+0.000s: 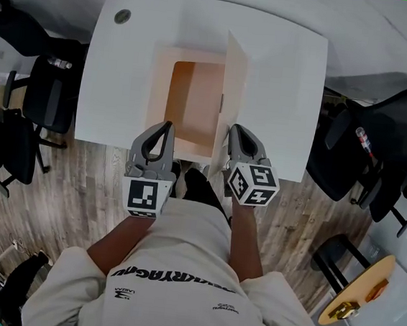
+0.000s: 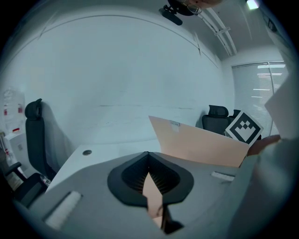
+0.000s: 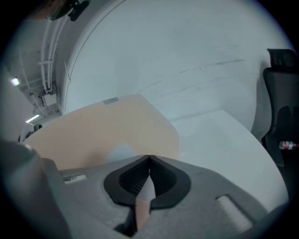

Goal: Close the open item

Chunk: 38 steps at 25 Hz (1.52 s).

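Box first: the cardboard box point(image 1: 195, 100) sits open on the white desk point(image 1: 284, 80), close to the near edge and right in front of the person. Its mouth faces straight up, and its long axis runs from the near edge towards the far one.

There is bare desk on both sides and beyond it, with more room on the right. A round grommet hole point(image 1: 122, 17) sits off at the far left corner. Black office chairs point(image 1: 48, 95) crowd both ends of the desk.

The right flap point(image 1: 233, 89) stands upright along the box's right side. The left flap point(image 1: 159, 89) is folded out low and pale.

The left hand-held gripper point(image 1: 168, 124) is at the box's near left corner. In its own view the jaws are pressed together on a thin sheet of the box's cardboard point(image 2: 152, 186), with the tall flap rising just beyond.

The right hand-held gripper point(image 1: 234, 128) is at the foot of the upright flap. Its jaws are likewise pinched on a cardboard edge point(image 3: 144, 198), and the flap point(image 3: 107, 130) fills the space to its left.

The box's near wall is hidden behind both tools, so I can't tell exactly which panel each one grips. The person's torso covers the floor below.
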Available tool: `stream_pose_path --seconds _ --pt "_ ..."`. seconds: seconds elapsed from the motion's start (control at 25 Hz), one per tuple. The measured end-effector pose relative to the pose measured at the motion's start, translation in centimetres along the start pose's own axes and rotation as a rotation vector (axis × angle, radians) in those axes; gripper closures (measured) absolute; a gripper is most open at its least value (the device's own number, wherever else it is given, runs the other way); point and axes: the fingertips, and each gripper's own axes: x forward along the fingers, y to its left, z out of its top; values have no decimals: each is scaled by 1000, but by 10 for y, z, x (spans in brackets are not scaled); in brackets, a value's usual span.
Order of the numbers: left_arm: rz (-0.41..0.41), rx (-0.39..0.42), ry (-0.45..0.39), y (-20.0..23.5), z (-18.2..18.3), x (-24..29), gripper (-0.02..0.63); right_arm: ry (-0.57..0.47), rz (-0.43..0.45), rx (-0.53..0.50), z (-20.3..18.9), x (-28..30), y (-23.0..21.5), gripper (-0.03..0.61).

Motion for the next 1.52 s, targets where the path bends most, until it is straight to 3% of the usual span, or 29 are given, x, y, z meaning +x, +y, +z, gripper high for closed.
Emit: stream_pose_path --seconds 0.48,1.52 --pt "19 -45 33 18 -10 5 620 43 22 -16 -8 16 9 575" --pt "48 -64 64 56 -28 11 620 110 31 -79 -16 35 28 572"
